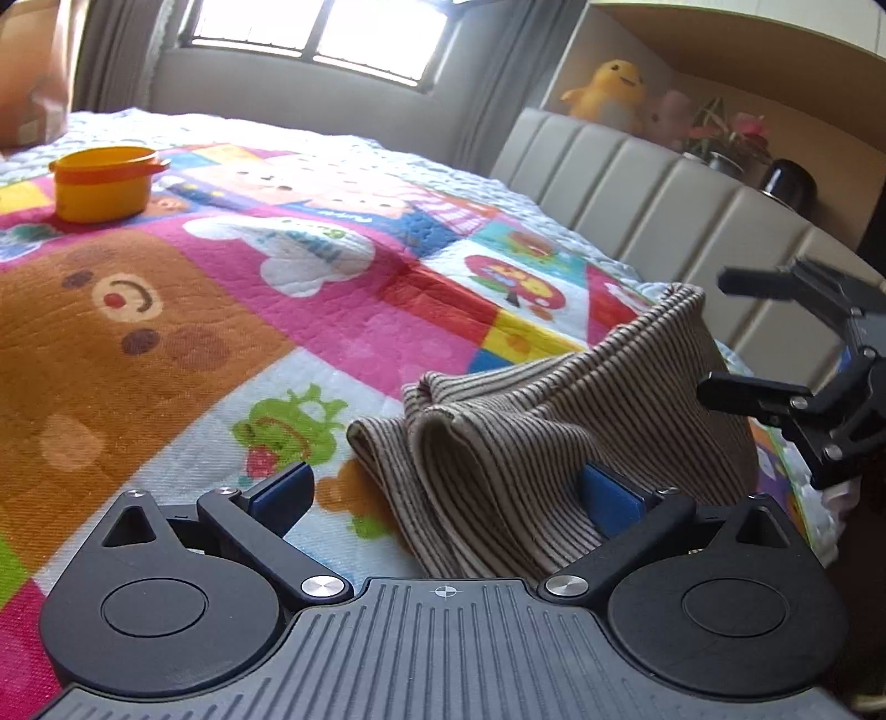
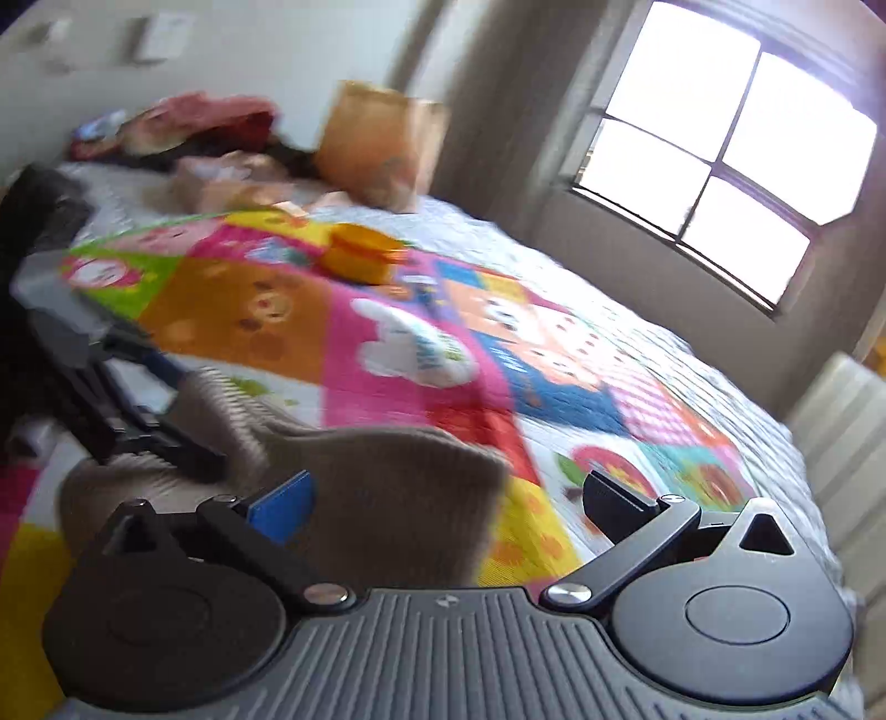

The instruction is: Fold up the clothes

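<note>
A home bedroom: a bed with a cartoon quilt (image 1: 277,277) fills the frame's middle, a padded headboard (image 1: 637,205) and plush toy (image 1: 606,88) upper right, curtained window (image 1: 315,33) on top.

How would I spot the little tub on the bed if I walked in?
Find the bright cartoon patchwork quilt covering the bed. At its far end, near the window, stands a small round yellow plastic tub with an orange rim and side handles, the only hard container on it.

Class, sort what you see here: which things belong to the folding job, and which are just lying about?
Belongs to the job:
striped garment
left tool
right tool
quilt it lies on

Just lying about:
yellow pot
paper bag
clothes pile
plush duck
</note>
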Available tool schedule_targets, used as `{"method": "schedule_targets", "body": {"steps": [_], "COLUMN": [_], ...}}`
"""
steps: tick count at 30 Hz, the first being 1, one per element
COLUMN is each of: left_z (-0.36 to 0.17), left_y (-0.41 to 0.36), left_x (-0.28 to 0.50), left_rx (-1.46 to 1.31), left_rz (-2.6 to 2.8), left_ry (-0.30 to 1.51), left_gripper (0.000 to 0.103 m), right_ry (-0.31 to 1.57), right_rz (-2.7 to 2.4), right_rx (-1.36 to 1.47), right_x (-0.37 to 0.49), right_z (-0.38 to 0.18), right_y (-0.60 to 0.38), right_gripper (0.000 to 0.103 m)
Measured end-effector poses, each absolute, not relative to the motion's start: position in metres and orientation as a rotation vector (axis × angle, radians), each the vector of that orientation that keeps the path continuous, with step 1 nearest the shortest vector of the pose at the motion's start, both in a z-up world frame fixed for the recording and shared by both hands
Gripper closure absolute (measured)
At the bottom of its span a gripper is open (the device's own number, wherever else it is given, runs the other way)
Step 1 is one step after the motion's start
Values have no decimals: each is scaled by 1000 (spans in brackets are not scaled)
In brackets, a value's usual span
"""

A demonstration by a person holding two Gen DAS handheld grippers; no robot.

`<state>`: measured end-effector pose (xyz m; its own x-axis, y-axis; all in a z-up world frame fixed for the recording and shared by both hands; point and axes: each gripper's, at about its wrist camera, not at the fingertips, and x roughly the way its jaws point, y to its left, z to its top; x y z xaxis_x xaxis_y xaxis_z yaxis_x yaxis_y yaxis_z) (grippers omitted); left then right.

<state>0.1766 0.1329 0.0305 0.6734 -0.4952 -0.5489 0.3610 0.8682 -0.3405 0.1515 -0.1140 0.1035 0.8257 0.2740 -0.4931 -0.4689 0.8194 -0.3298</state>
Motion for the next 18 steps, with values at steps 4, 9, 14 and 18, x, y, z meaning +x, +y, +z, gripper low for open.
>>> {"method": "schedule_targets", "body": {"steps": [4,9,14,18], "left_z": [24,15,10,9], "left_y": [131,131,132,131], "left_x": [182,191,191,189], "left_rx": [-223,-266,-284,-286], "left_rz": [-471,-483,-493,-491], "left_ry": [677,680,670,662], "left_gripper": [0,0,0,0], "right_ry": [622,684,666,653], "right_rz": [223,209,221,220], "right_rx": [-243,64,92,96], "right_x": [185,204,201,198], "right_z": [62,18,16,16], "right_y": [-144,-175,-180,-179], "right_gripper": [0,0,0,0]}}
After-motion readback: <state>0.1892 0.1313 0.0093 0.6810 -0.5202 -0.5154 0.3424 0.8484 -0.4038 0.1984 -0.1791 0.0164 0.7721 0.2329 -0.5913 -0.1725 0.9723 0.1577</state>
